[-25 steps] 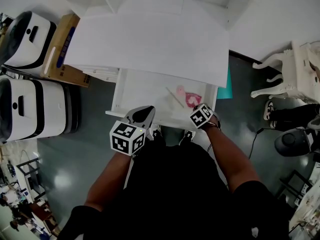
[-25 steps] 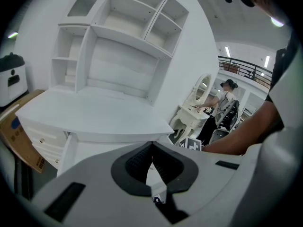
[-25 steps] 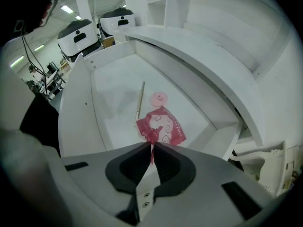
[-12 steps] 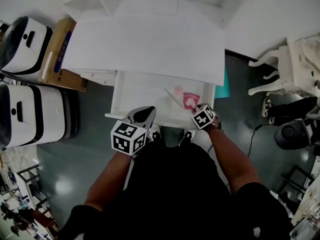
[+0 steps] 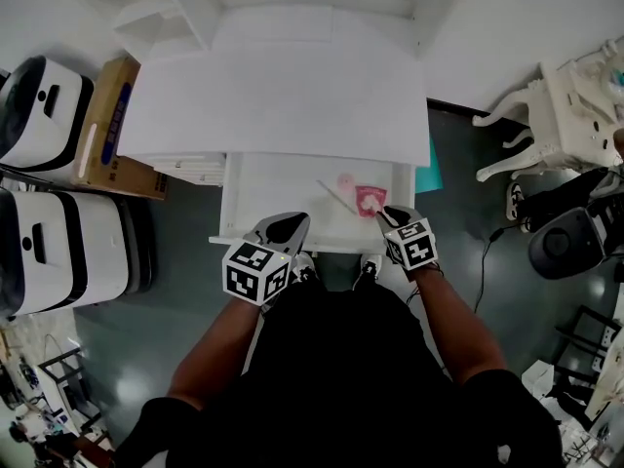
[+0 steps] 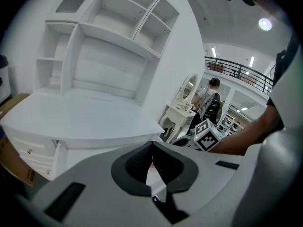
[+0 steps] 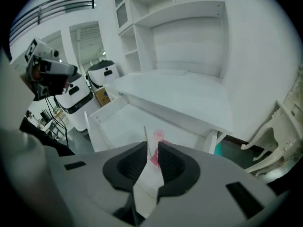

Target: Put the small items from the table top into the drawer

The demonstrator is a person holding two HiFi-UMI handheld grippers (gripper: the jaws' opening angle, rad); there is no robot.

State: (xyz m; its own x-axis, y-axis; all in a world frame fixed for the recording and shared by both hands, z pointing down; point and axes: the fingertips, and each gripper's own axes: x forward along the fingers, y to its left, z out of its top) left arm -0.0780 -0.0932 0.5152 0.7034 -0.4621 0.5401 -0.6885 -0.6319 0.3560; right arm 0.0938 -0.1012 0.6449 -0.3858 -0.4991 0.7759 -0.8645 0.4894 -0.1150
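The head view sits high over the person and faces steeply down, taking in the whole white desk top (image 5: 283, 96), the open drawer (image 5: 283, 198) at its front and the dark floor (image 5: 185, 261) from well off. The left gripper (image 5: 290, 220) view sits low by the desk's front, just behind its own jaws, and faces up across the desk top to the shelf unit (image 6: 109, 37). The right gripper (image 5: 387, 213) view sits close to the drawer and faces down along its jaws into it. All three share the desk top. The head and right gripper views share the drawer's inside.
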